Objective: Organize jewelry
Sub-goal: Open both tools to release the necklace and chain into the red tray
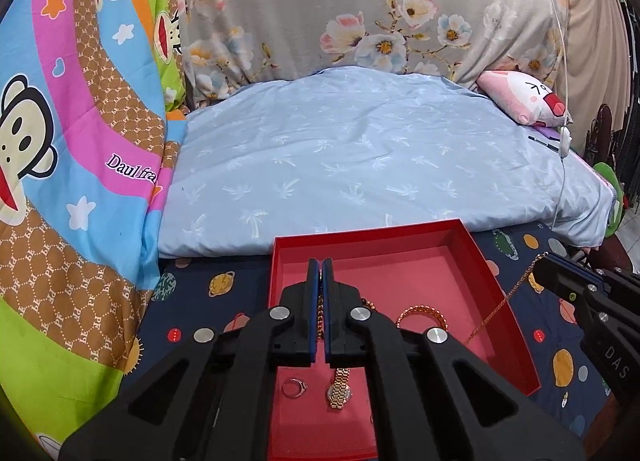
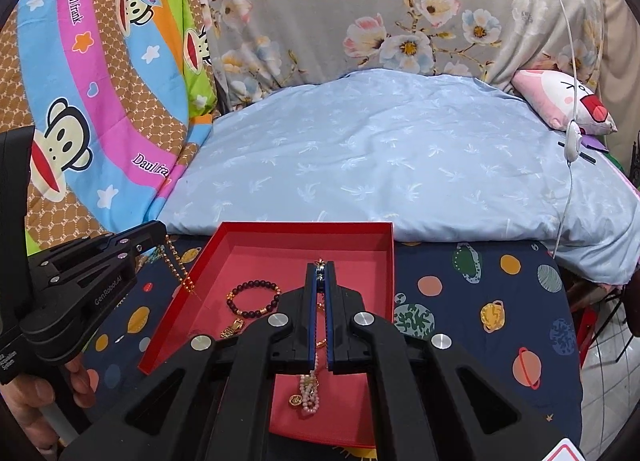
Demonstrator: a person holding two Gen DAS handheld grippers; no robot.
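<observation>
- left wrist view: the left gripper point(image 1: 320, 263) hovers above the red tray point(image 1: 516, 325), its blue pads pressed together on one end of a gold chain necklace point(image 1: 494, 311), of which a short length shows between the pads
- same view: the right gripper point(image 1: 540, 267) enters from the right edge, jaws together on the other end of the chain; the strand runs down slantwise from its tip, over the tray's right wall, onto the pink floor
- same view: in the tray's near part lie a silver ring point(image 1: 294, 387), a gold watch point(image 1: 339, 391) and a gold beaded bracelet point(image 1: 422, 315), all apart from one another
- right wrist view: the right gripper point(image 2: 320, 265) has its pads closed with gold links point(image 2: 320, 311) showing in the slit between them; a pink pearl bracelet with a gold charm point(image 2: 308, 395) lies on the tray floor just beneath it
- same view: the left gripper point(image 2: 162, 231) sits left of the tray, held by a hand point(image 2: 38, 401), the chain point(image 2: 182, 269) dangling from its tip over the tray's left wall point(image 2: 176, 297); a dark bead bracelet point(image 2: 252, 297) lies inside
- my read: the chain's long axis spans the tray left to right, sagging between the two tools, so laying it flat likely calls for lowering both ends together, clear of the bead bracelets beneath
</observation>
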